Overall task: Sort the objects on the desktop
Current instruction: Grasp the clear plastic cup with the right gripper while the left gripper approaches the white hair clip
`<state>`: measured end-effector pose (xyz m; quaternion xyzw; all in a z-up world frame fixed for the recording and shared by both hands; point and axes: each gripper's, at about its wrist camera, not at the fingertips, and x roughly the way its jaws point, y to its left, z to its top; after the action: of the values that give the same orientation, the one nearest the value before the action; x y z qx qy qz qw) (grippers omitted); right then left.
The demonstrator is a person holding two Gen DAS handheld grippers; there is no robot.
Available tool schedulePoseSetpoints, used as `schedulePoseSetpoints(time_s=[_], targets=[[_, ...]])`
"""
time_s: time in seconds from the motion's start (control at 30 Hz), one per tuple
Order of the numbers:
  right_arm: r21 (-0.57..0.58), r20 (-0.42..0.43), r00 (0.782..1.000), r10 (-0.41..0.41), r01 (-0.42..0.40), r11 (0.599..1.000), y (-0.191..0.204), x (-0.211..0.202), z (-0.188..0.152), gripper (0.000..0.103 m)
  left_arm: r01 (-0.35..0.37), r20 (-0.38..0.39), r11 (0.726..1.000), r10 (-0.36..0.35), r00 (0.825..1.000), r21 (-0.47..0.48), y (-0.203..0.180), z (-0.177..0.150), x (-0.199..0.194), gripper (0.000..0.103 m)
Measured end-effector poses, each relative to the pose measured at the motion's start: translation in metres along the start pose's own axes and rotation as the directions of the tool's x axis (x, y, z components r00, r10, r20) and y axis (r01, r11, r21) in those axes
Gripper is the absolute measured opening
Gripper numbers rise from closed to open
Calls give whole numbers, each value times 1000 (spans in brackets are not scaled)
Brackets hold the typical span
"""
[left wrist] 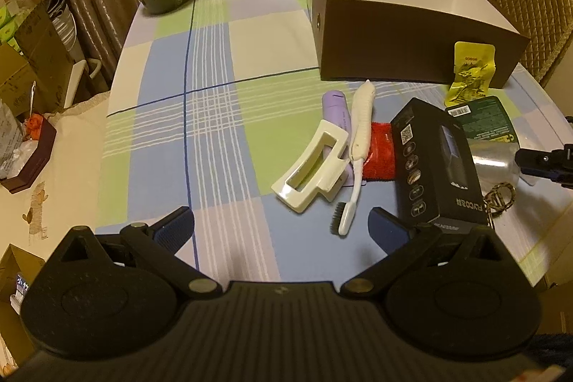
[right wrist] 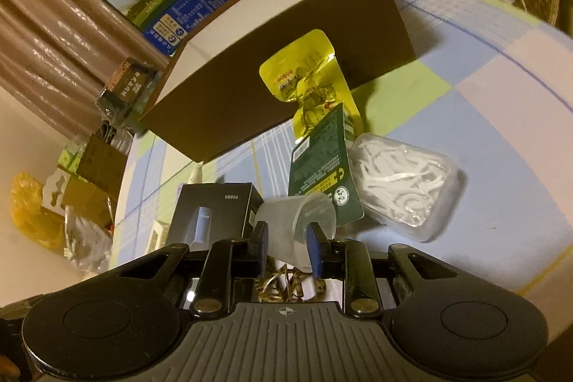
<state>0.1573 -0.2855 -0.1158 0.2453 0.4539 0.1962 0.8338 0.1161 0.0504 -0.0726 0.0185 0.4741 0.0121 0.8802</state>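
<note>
Two grippers over a cluttered checked tablecloth [left wrist: 215,67], one busy, one idle.

Largest first: brown open box [left wrist: 412,34] at the far side, likely the sorting bin, nothing seen inside from here. Before it, black carton [left wrist: 437,163], green packet [right wrist: 322,167], yellow pouch [right wrist: 308,77] leaning on the box wall, clear case of floss picks [right wrist: 401,181], cream hair clip [left wrist: 311,167], white toothbrush [left wrist: 358,145]. Right gripper [right wrist: 286,242] clamped on the translucent cup [right wrist: 301,217], tilted beside the carton. Left gripper [left wrist: 283,228] spread wide, empty, hovering near the toothbrush. Step in hand, by judgement: cup pick-up. Next: lift clear of the packet, carry over the box rim, release.
</note>
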Motion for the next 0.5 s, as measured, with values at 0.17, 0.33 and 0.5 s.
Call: schedulePoseSetpoints(time_s=[0.17, 0.33, 0.5], targets=[[54, -13, 1000, 24, -23, 998, -10, 12, 4, 17, 2, -8, 1000, -2, 1000, 5, 0, 2, 9, 102], [70, -9, 998, 62, -61, 996, -14, 16, 7, 3, 6, -18, 1000, -5, 1000, 17, 0, 3, 19, 101], [63, 19, 995, 94, -95, 993, -11, 8, 11, 0, 20, -33, 999, -19, 999, 26, 1, 5, 30, 98]])
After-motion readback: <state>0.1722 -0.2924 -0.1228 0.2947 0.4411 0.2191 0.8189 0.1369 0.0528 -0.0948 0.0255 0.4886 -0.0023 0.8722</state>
